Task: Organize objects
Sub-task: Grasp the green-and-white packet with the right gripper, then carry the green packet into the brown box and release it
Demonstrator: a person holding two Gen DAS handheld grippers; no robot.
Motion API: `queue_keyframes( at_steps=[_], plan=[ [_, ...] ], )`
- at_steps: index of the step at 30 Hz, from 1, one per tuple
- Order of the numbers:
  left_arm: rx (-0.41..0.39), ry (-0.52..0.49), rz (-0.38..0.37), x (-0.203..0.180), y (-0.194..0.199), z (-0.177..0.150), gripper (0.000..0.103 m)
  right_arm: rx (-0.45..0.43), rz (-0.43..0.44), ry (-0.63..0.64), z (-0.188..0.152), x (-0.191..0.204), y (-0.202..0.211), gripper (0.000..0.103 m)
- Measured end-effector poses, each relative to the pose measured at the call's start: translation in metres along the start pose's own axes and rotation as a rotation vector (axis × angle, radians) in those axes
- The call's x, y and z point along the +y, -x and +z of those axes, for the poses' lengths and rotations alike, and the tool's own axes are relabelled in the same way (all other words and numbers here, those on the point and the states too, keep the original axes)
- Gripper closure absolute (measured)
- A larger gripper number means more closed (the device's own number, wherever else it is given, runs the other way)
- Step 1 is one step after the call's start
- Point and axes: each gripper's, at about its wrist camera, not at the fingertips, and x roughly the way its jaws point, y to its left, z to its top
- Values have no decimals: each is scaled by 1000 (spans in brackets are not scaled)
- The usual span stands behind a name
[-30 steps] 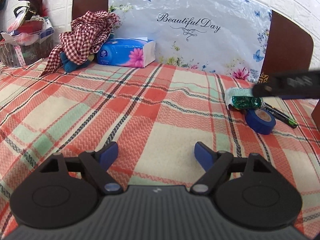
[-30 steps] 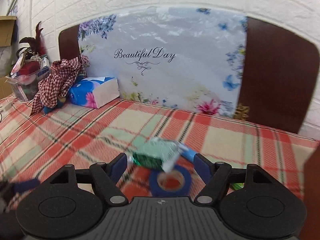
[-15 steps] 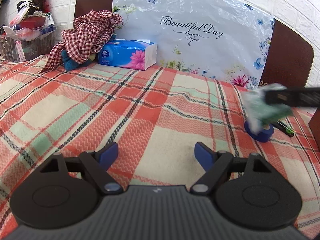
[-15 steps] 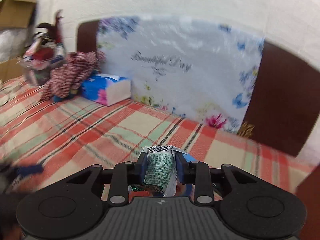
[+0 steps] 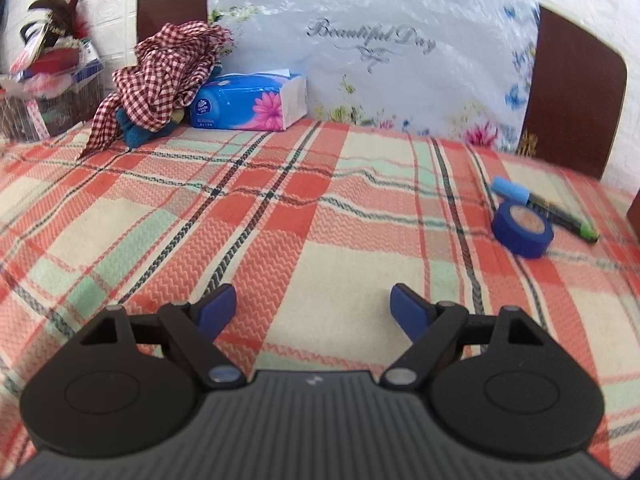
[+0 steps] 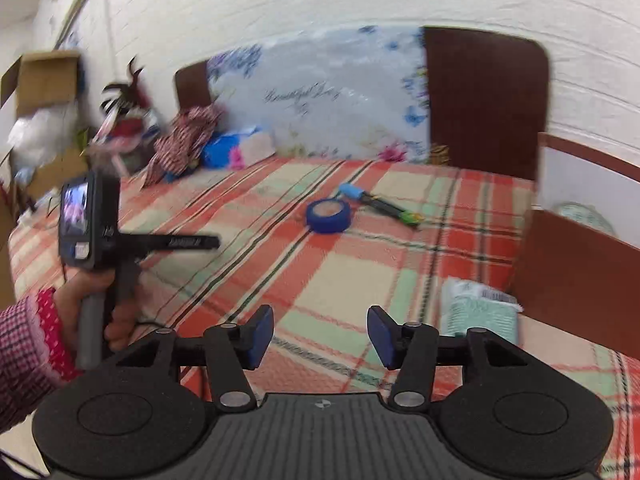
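A blue tape roll [image 5: 522,233] lies on the plaid cloth [image 5: 280,216] at the right, with a light blue block [image 5: 510,189] and a green-tipped marker [image 5: 568,221] just behind it. They also show in the right wrist view: the tape roll [image 6: 329,215], the block [image 6: 350,191] and the marker [image 6: 390,207]. A green and white packet [image 6: 476,308] lies near a brown box [image 6: 576,264] at the right. My left gripper [image 5: 312,307] is open and empty above the cloth. My right gripper [image 6: 320,334] is open and empty, left of the packet.
A blue tissue pack [image 5: 248,101], a checked red cloth heap [image 5: 164,76] and a basket of items [image 5: 48,80] stand at the back left. A floral sheet [image 5: 380,52] leans on the brown headboard [image 5: 572,96]. My left hand with its gripper [image 6: 104,240] shows in the right wrist view.
My right gripper carried the green packet away from the tape roll to the right, opened and let it go beside the brown box. My left gripper stayed open and shifted slightly.
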Motion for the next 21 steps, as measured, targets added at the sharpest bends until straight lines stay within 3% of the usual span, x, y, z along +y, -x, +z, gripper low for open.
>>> queue_keyframes(
  at_steps=[2, 7, 12, 14, 16, 21],
  plan=[
    [31, -6, -33, -10, 11, 1, 19, -27, -80, 2, -5, -11, 8, 51],
    [106, 0, -296, -66, 47, 9, 21, -13, -229, -105, -33, -51, 12, 47],
    [223, -93, -511, -155, 57, 18, 25, 9, -249, -110, -53, -65, 2, 46],
    [260, -155, -520, -189, 55, 17, 23, 15, -261, -66, -56, -67, -3, 44],
    [282, -213, -481, -216, 51, 13, 23, 20, -267, -37, -55, -71, -11, 43],
    [338, -225, -428, -246, 41, 7, 21, 18, -205, -39, -44, -88, -32, 41]
  ],
)
